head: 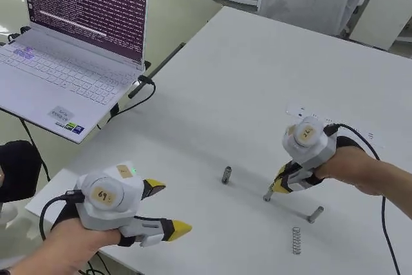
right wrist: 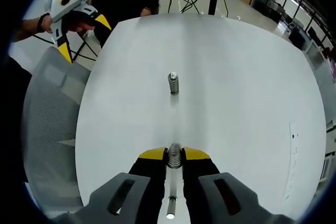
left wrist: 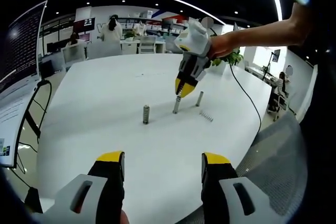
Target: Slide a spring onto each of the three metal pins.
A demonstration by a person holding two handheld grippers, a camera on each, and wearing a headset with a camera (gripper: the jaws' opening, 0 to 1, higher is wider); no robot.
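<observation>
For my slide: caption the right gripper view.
Right tongs grip a spring at one pin; a sprung pin stands ahead.

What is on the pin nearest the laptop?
A spring sits over that pin. Its coils hide the shaft, and just the pin's top shows above them.

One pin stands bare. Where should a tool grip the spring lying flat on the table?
Across its middle coils, from above, jaws straddling its length: the spring lies flat, so both ends are left open for the bare pin.
</observation>
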